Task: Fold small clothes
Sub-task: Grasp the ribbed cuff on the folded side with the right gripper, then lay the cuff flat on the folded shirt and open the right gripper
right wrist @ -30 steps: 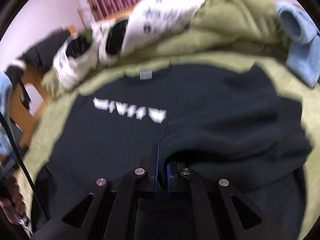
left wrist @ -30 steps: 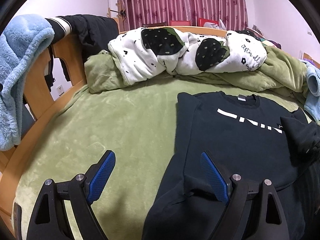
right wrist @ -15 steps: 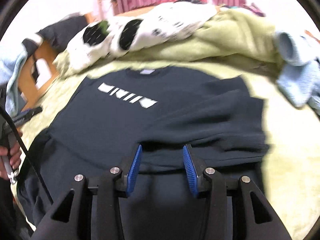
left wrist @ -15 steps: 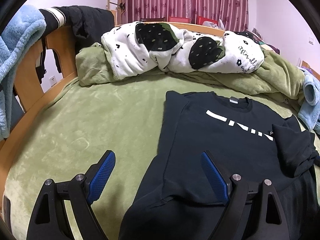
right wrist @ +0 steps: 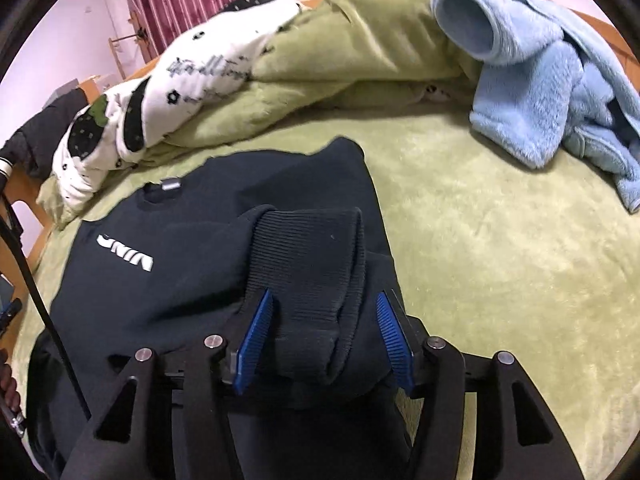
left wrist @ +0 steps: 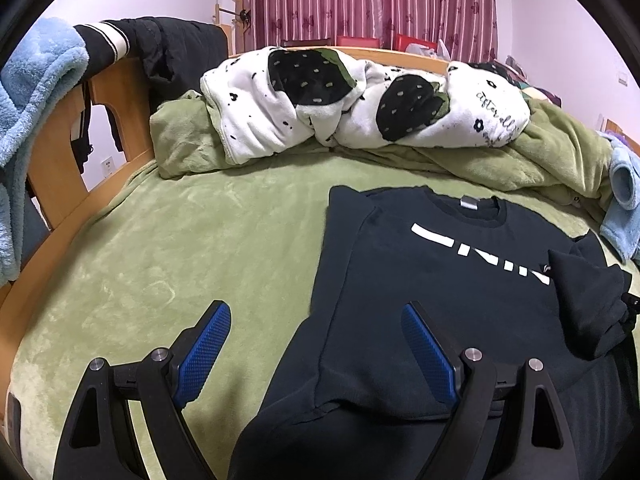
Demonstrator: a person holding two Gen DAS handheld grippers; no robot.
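Note:
A black sweatshirt point(left wrist: 420, 280) with white lettering lies flat, front up, on the green bed cover point(left wrist: 180, 248). Its right sleeve is folded across the chest, and the ribbed cuff point(right wrist: 312, 248) lies loose between the jaws of my right gripper point(right wrist: 324, 298). Those jaws are opening and the blue pads point(right wrist: 256, 332) do not press on the cloth. The same folded sleeve point(left wrist: 584, 304) shows at the right in the left wrist view. My left gripper point(left wrist: 314, 310) stands wide open over the shirt's left side edge with nothing gripped.
A white blanket with black strawberries point(left wrist: 360, 108) and a bunched green duvet point(left wrist: 560, 152) lie along the far side. Light blue fleece clothes point(right wrist: 540, 92) sit at the right. A wooden bed frame point(left wrist: 60, 152) with a black jacket point(left wrist: 172, 52) runs along the left.
My right gripper, shut on the sleeve cuff a second ago, has let it go, opened, and swung to the right. The sleeve now rests across the chest. My left gripper has hardly moved.

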